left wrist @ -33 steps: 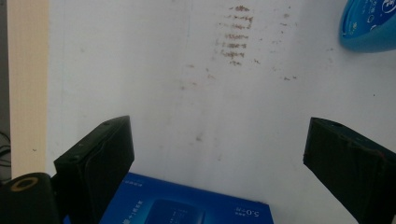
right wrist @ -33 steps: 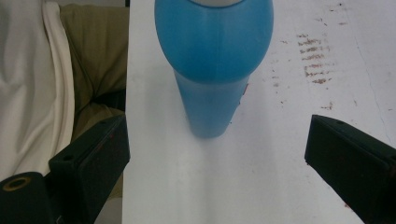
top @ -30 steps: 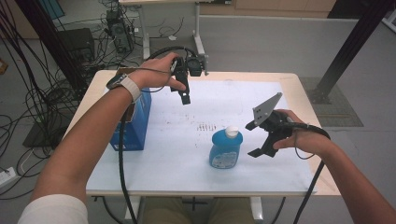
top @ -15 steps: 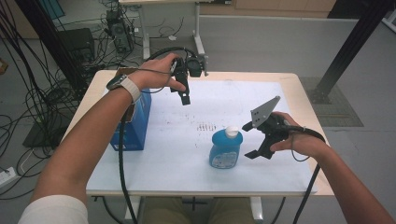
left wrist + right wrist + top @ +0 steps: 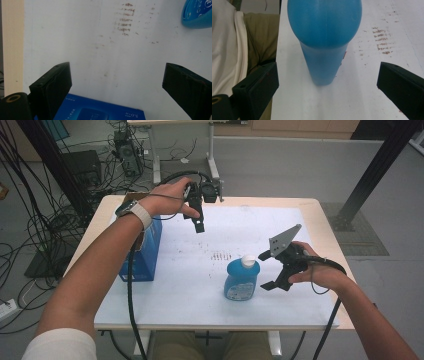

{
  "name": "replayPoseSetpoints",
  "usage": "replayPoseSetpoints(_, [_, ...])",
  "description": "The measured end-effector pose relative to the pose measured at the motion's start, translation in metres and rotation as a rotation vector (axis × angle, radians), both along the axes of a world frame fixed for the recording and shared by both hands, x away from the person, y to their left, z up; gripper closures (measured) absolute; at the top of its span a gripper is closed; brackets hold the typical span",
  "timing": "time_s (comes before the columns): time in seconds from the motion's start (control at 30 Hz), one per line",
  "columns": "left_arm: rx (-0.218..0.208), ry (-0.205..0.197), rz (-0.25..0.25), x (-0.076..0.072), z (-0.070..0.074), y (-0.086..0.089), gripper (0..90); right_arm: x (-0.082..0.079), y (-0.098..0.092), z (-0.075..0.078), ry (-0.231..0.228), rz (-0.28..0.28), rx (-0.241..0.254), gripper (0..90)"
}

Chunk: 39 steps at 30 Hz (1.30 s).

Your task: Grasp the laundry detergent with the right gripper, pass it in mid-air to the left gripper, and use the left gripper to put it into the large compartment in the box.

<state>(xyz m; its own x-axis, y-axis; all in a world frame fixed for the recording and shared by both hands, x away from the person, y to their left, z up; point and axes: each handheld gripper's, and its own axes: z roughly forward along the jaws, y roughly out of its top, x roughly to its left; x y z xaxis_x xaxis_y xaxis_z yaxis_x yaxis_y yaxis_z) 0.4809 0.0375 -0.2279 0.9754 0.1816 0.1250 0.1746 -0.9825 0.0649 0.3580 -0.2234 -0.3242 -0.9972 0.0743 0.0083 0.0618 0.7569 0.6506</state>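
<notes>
**Two open claws over a white counter, one beside a blue bottle**

A person sits at the near edge of a counter covered with a white sheet, holding a claw in each hand.

The right claw is low over the counter near the right edge, turned sideways toward a blue bottle with a white cap. The bottle stands upright on the sheet, closer to the near edge than the far one and slightly right of the middle. The claw's two black jaws are spread wide, and their tips stop just beside the bottle without touching it. In the right gripper view, the bottle rises ahead between the two spread jaws, with white sheet showing on both sides of it. A grey three-cornered plate sits on top of this claw.

The left claw is held up above the far part of the counter, pointing down. Its jaws are also spread, with nothing between them. In the left gripper view, bare white sheet lies between the jaws.

A blue box stands at the left edge of the counter, under the left forearm. A patch of small brown marks dots the sheet near the middle, just beyond the bottle.
</notes>
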Motion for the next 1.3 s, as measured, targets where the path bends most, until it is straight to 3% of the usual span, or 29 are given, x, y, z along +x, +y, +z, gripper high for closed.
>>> replayPoseSetpoints(0.43, [0.001, 0.0, 0.004, -0.0002, 0.0001, 0.0013, 9.1, 0.0018, -0.0006, -0.0096, 0.02, -0.018, 0.037, 4.3])
replayPoseSetpoints(1.3, [0.005, 0.0, 0.004, 0.0, 0.0002, 0.0031, 9.4, 0.0041, 0.0009, -0.0088, 0.029, -0.016, 0.032, 4.7])
